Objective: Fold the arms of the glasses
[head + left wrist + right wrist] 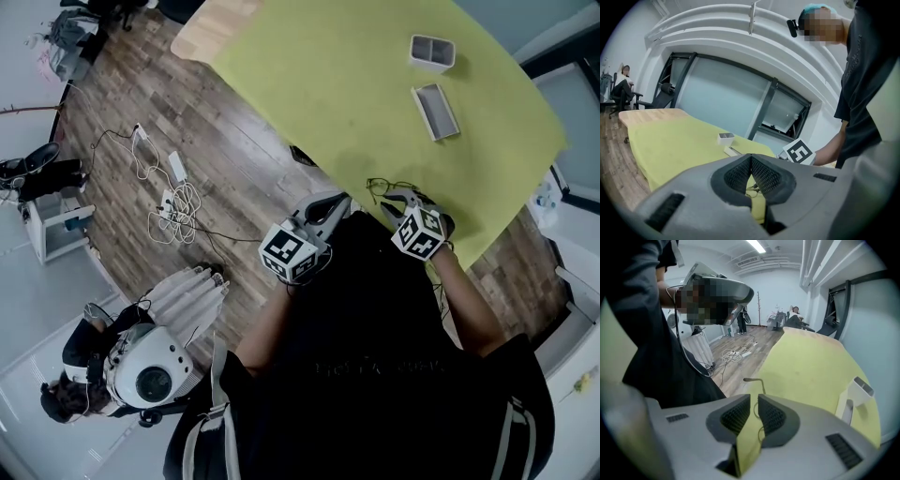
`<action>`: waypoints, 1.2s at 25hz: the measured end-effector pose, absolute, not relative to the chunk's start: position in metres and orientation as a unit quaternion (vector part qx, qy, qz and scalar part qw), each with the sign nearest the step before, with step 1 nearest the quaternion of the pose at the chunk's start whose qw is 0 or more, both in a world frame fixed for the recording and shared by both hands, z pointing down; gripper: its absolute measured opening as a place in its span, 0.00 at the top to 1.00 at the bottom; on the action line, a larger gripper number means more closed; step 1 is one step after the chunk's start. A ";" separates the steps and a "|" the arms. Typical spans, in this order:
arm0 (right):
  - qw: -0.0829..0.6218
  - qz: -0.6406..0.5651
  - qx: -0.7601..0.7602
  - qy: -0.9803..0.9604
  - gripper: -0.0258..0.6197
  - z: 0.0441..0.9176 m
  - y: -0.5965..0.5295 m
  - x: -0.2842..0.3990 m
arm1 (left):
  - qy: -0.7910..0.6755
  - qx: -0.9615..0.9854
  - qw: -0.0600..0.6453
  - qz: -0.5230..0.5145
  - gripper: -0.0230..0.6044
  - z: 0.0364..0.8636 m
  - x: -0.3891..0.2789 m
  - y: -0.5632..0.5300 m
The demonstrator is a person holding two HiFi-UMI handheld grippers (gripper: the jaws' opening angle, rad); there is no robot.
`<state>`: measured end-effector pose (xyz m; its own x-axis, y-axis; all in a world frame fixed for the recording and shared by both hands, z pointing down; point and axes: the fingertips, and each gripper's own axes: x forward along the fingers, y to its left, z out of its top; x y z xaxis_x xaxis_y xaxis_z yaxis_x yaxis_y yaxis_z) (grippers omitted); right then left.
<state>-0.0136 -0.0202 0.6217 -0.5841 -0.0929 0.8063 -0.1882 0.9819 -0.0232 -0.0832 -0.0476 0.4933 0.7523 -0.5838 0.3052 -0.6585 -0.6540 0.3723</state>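
Thin dark-rimmed glasses [382,186] lie at the near edge of the yellow-green table [356,84]. My right gripper [394,198] is at their right end. In the right gripper view its jaws [754,400] stand almost together with the thin frame wire running between the pads, and one arm of the glasses [756,379] sticks out beyond the tips. My left gripper [337,201] hovers just left of the glasses, off the table's edge. Its pads meet at the tips [751,158] with nothing between them, and part of the glasses [753,189] shows behind them.
A small white box [431,52] and a long white tray [436,111] sit on the table's far side. Cables and a power strip [173,200] lie on the wood floor to the left. A white round device [150,370] and another person are at lower left.
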 end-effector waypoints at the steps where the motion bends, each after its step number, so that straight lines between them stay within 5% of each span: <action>1: 0.448 0.052 0.078 -0.889 0.90 0.620 -0.019 -0.015 | -0.342 0.906 0.234 0.079 0.93 0.493 -0.083 -0.048; 30: 0.431 0.097 0.100 -0.892 0.90 0.600 -0.032 -0.022 | -0.340 0.906 0.239 0.081 0.93 0.498 -0.075 -0.057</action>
<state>-0.0224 -0.0317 0.5996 -0.6083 -0.0943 0.7881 -0.2607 0.9616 -0.0863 -0.0752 -0.0567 0.4984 0.7555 -0.5776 0.3091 -0.6549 -0.6542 0.3783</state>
